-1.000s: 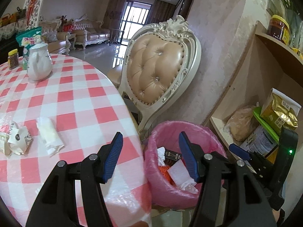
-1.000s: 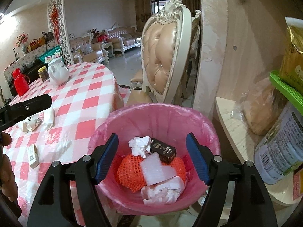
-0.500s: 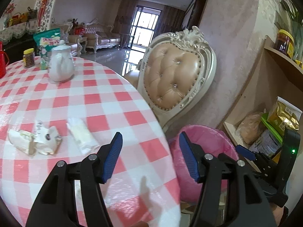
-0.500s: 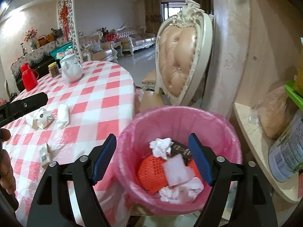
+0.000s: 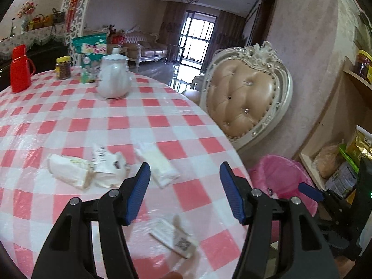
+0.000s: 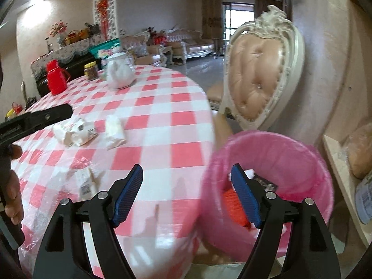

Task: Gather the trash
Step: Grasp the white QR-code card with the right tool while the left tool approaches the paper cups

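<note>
Trash lies on the red-checked table (image 5: 162,121): a crumpled white wrapper (image 5: 109,169), a paper packet (image 5: 67,169) left of it, a white tissue pack (image 5: 158,165) and a small flat card with a QR code (image 5: 174,237). My left gripper (image 5: 184,193) is open and empty above the table edge, between the tissue pack and the card. My right gripper (image 6: 186,197) is open and empty over the gap between the table and the pink-lined bin (image 6: 302,153), which holds an orange net (image 6: 232,204) and other trash. The wrapper (image 6: 76,134), tissue pack (image 6: 114,132) and card (image 6: 84,183) show there too.
A white teapot (image 5: 114,79), red flask (image 5: 21,69), jar (image 5: 63,68) and green snack bag (image 5: 91,53) stand at the table's far side. A padded chair (image 5: 244,97) stands beside the bin (image 5: 281,176). A wooden shelf (image 5: 311,167) with food bags is on the right.
Both grippers have swung left, away from the bin and toward the table. The trash on the table now sits closer to the left gripper. Both stay open.
</note>
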{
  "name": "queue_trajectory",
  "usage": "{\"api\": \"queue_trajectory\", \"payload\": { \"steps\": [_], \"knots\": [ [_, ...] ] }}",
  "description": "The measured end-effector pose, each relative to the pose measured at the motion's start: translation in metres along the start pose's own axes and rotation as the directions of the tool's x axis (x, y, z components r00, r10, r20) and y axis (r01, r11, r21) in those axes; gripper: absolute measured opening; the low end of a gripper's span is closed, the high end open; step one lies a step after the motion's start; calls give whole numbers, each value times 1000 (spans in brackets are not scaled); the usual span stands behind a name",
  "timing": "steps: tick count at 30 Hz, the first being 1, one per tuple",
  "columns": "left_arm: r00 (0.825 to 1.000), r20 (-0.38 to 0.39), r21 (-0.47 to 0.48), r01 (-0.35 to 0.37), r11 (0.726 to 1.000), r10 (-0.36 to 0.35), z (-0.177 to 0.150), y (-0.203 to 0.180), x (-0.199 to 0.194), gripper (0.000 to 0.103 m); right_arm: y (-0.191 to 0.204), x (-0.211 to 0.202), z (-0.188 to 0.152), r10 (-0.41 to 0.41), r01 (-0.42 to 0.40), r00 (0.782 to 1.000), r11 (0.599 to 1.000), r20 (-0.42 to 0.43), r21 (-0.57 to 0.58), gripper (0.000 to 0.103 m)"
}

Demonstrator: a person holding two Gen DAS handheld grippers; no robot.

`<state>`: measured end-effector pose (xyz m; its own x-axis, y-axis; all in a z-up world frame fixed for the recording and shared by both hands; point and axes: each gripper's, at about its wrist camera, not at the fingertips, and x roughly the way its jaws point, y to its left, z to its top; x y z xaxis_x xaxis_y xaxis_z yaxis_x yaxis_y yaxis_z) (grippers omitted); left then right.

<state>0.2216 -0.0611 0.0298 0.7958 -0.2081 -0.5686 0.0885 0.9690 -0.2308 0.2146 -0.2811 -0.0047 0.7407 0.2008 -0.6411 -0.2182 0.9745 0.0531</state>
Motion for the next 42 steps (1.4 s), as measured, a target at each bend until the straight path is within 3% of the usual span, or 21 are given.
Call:
{"api": "queue_trajectory", "payload": {
  "steps": [14,27,39,42],
  "knots": [
    [998,5,-44,-66,997,67,1,55,-8,60,78,19,-5,100,-105,993,990,-56,-89,74],
    [989,-14,-117,-151,982,150,2,103,-5,60,125,47,-17,155,-174,978,974,-137,-145,74],
    [980,-33,-185,-198,963,196,2,133,-6,60,138,66,-28,165,-203,963,964,-213,-171,54],
    [977,-49,-214,-212,953,207,1,141,-4,60,139,70,-30,177,-219,956,961,-233,-169,41]
  ]
}}
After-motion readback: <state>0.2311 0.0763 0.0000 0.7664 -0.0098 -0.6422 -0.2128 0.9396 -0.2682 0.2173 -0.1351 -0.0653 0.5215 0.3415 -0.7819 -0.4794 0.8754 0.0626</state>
